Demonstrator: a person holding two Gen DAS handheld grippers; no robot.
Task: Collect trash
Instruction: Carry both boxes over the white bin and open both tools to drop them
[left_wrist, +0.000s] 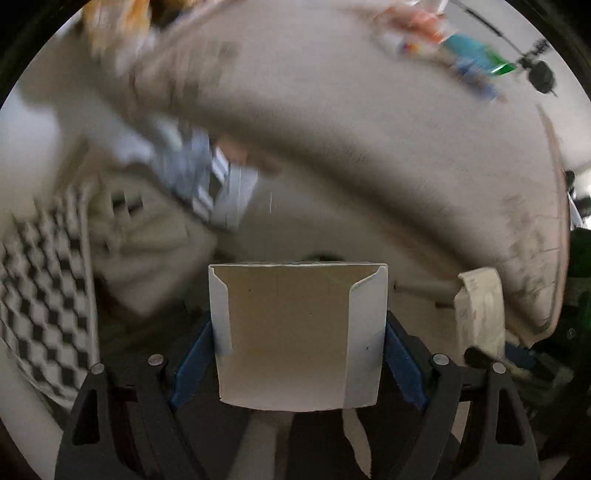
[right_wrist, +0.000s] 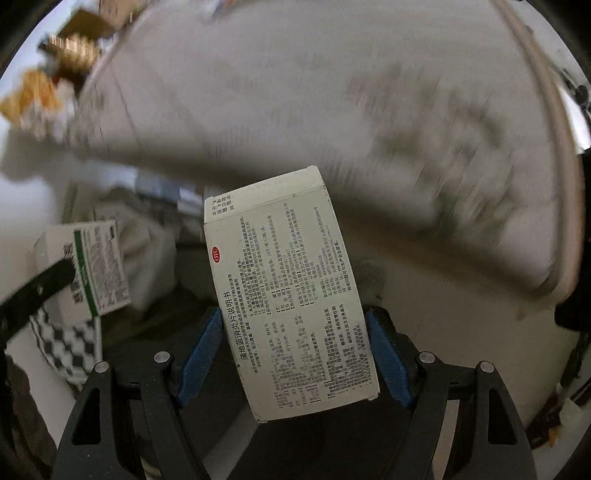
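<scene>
My left gripper (left_wrist: 298, 332) is shut on an empty white carton (left_wrist: 295, 332), its open end toward the camera, held between the blue pads (left_wrist: 195, 354). My right gripper (right_wrist: 295, 350) is shut on a white medicine box (right_wrist: 291, 295) printed with black text and a red OTC mark, tilted between the blue pads (right_wrist: 388, 358). In the right wrist view the left gripper's black finger (right_wrist: 33, 291) and its carton with a green stripe (right_wrist: 92, 269) show at the left. Both views are blurred by motion.
A pale round table top (left_wrist: 351, 110) fills the background, with colourful wrappers (left_wrist: 461, 51) at its far edge. A black-and-white checkered bag (left_wrist: 44, 288) hangs at the left with crumpled white trash (right_wrist: 147, 251) inside. Orange items (right_wrist: 33, 99) lie far left.
</scene>
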